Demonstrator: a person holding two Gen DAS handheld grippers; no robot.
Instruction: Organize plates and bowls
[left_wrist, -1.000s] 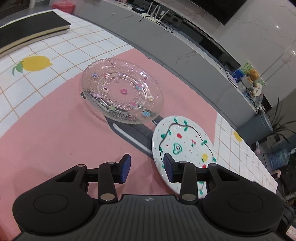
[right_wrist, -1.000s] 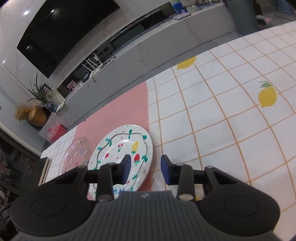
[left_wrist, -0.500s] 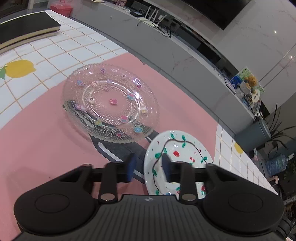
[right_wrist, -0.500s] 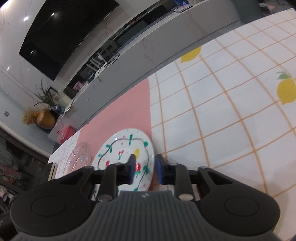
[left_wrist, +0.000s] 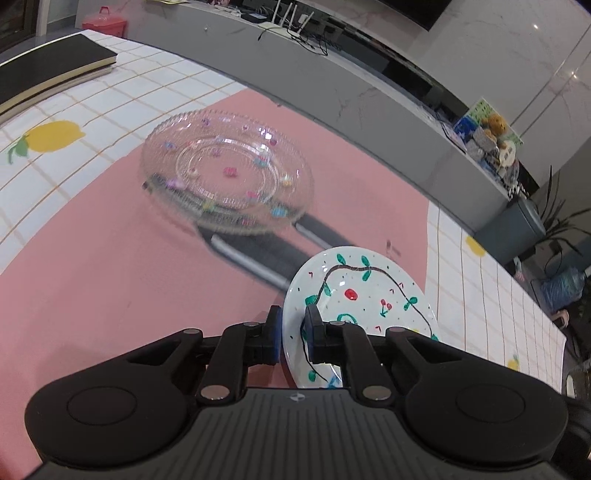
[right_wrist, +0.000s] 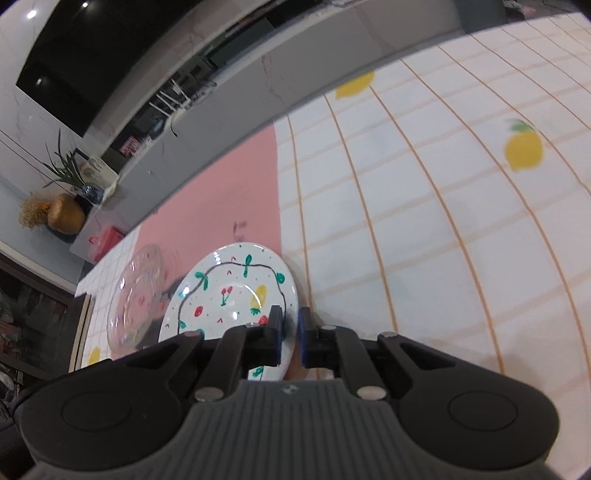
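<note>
Two grips: both grippers pinch the painted plate (left_wrist: 364, 291), one at each side of its rim.
Plate position: near edge of the pink mat (left_wrist: 92, 280), beside the checked cloth (right_wrist: 443, 221).
Left gripper (left_wrist: 292, 338): jaws closing, rim between the pads.
Right gripper (right_wrist: 290, 330): clamped shut on the opposite rim.
Advice: lift both sides evenly, keeping it level.
Likely destination: glass plate (left_wrist: 229, 171) on a dark rack (left_wrist: 266, 254), well apart.

You are in a home living room: a large dark television (right_wrist: 122, 55) hangs above a long grey console (left_wrist: 369, 96), beside a houseplant (right_wrist: 66, 166).
</note>
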